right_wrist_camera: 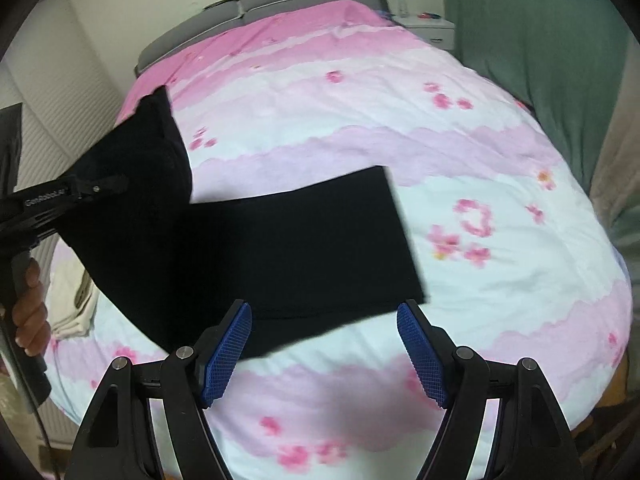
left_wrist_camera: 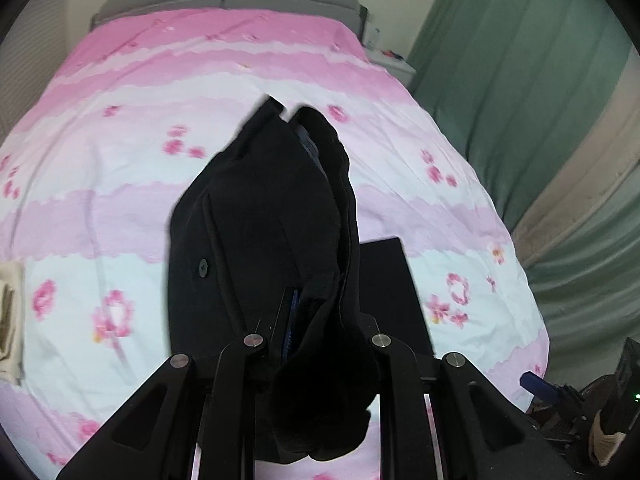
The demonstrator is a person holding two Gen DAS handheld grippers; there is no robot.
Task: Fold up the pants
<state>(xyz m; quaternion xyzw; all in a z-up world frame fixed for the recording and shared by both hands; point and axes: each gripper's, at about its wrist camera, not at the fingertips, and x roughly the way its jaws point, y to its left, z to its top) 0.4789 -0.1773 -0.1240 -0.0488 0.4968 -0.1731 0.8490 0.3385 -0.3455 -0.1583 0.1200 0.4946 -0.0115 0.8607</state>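
Holding the pants [left_wrist_camera: 256, 216] by the waist end, your left gripper [left_wrist_camera: 316, 344] is clamped nearly shut on a bunch of black cloth; a button and a pocket seam show on the panel hanging ahead of it. The right-wrist view shows that gripper from the side at far left, with your hand [right_wrist_camera: 30, 304] on its handle and the cloth lifted off the bed [right_wrist_camera: 480, 160].

Your right gripper [right_wrist_camera: 324, 344] stands wide open with nothing between its blue pads [right_wrist_camera: 226, 350]. It hovers over the near edge of the pants, apart from the cloth.

Where the pants are: one end is raised in the left gripper, and the rest runs down and lies flat across the pink floral cover as a dark rectangle with a straight, square far end. The legs appear stacked one on the other, though I cannot tell this for sure from black on black.

Progress, as a judgement: the lengthwise fold looks done, so the task is perhaps midway. Left to do: carry the waist end over the leg end, lay it down squarely, smooth it, and possibly fold once more.

A pale folded cloth [right_wrist_camera: 74, 304] lies at the bed's left side, near the pants but not part of this fold.
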